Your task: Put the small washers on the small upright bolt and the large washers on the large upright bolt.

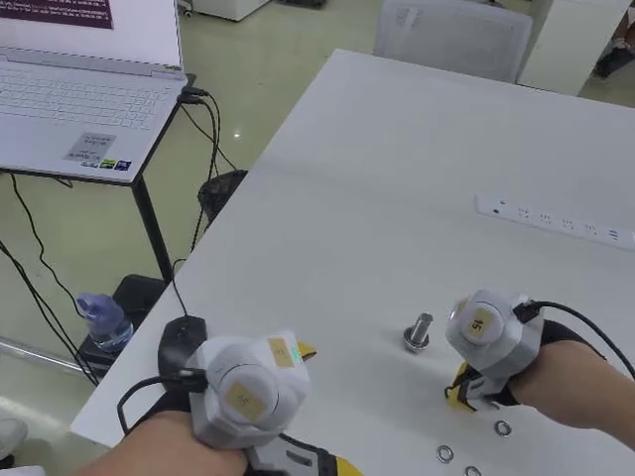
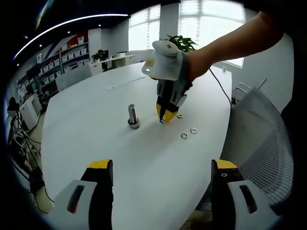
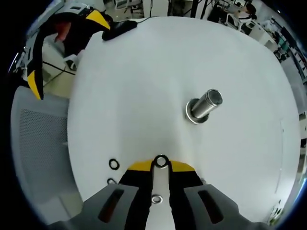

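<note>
The white table (image 1: 397,178) runs from the lower left of the head view up to the top right. An upright bolt (image 1: 419,332) stands on it, low and right of centre. Three washers (image 1: 503,428) lie flat near the bottom right corner, apart from one another. Another washer (image 3: 161,161) sits at the lower middle of the right gripper view. A white power strip (image 1: 554,220) lies at the right edge, and a black device (image 1: 183,337) with a cable rests at the table's lower left edge.

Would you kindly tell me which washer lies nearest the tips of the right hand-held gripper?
The washer right at the right hand-held gripper's yellow tips, on the side towards the bolt; the other washers lie apart, further back.
</note>
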{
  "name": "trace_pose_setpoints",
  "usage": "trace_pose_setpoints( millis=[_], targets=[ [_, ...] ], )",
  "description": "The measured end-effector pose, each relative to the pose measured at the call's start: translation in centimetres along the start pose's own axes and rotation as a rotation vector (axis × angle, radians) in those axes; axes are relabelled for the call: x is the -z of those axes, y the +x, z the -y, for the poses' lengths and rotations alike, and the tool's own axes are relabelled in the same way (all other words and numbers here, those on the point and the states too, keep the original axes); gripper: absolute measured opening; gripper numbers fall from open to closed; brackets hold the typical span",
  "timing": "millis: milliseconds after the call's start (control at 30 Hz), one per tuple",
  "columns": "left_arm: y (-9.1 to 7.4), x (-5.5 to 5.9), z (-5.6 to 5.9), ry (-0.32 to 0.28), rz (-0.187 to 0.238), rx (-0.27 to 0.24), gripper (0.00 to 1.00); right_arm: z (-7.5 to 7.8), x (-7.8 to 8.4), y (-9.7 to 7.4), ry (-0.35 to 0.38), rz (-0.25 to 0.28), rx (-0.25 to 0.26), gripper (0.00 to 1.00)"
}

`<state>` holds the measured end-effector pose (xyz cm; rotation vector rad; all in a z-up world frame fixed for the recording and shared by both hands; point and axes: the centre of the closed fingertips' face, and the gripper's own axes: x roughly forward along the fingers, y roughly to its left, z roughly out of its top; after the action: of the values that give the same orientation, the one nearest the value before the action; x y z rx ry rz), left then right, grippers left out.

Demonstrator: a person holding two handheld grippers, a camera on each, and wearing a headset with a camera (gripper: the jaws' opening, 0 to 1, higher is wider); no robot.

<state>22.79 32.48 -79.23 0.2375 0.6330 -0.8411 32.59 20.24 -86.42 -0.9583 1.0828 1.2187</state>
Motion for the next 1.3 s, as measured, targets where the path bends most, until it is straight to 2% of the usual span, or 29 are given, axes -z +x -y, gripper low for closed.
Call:
trace_pose_setpoints(
  millis=[367, 600, 767, 900, 1167, 1300],
  targets=[
    [0.4, -0.1, 0.1, 0.013, -0.014, 0.010, 0.85, 2.1, -0.3, -4.4, 0.032, 0.030, 0.023, 0.12],
    [0.5, -0.1, 0.3, 0.017, -0.025, 0.017, 0.85, 3.9, -1.4, -7.0, 0.027, 0.043, 0.037, 0.12],
    [0.6, 0.3, 0.5, 0.022, -0.039, 0.020, 0.85, 4.5, -2.3, -7.5, 0.015, 0.051, 0.032, 0.12],
    [0.6, 0.4, 0.6, 0.030, -0.049, 0.023, 0.85, 4.7, -2.1, -7.5, 0.010, 0.035, 0.033, 0.12],
    [0.9, 0.2, 0.7, 0.037, -0.052, 0.028, 0.84, 5.8, -0.5, -8.1, 0.012, 0.008, 0.057, 0.12],
    [1.1, 0.1, 0.7, 0.043, -0.055, 0.032, 0.84, 6.3, 1.0, -8.2, 0.024, -0.014, 0.064, 0.12]
  ],
)
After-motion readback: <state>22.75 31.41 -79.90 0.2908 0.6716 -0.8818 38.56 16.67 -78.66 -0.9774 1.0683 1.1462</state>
